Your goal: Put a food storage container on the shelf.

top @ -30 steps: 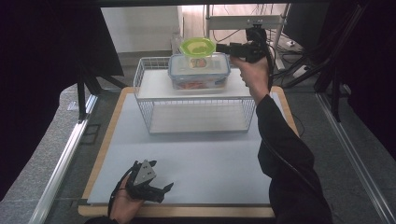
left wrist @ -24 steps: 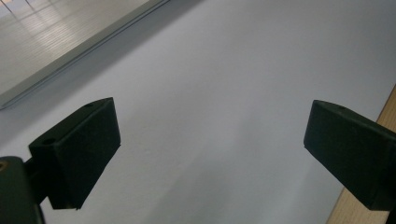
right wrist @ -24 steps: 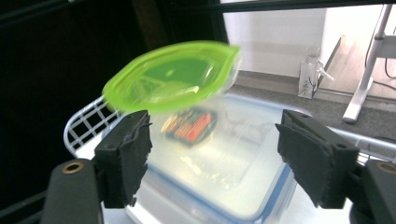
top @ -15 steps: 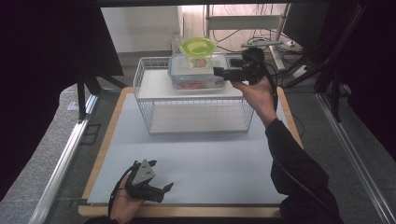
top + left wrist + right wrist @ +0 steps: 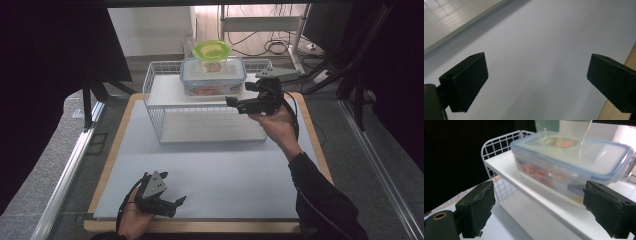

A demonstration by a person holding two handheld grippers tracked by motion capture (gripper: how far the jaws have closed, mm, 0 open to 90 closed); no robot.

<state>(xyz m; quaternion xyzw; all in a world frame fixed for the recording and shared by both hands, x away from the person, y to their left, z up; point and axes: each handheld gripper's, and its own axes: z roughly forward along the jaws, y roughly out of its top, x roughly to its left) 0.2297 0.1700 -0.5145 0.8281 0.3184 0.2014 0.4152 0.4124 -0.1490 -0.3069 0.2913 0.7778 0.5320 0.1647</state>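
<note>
Desk: a pale grey mat (image 5: 220, 170) covers a wood-edged desk (image 5: 112, 165).
Wire rack: a white wire rack (image 5: 207, 107) with a flat white shelf stands at the far middle of the mat.
Food container: a clear lidded food container (image 5: 213, 76) with a blue rim sits on the rack's shelf, toward the far side; reddish food shows through its wall.
Green bowl: a green bowl (image 5: 212, 50) rests on the container's lid, though its base looks blurred.
Right tool (image 5: 235, 102): held just right of the container at shelf height, pointing left; its jaws are spread wide and empty.
Left tool (image 5: 179, 204): resting low on the near left of the mat in the person's hand, jaws parted, gripping nothing.
</note>
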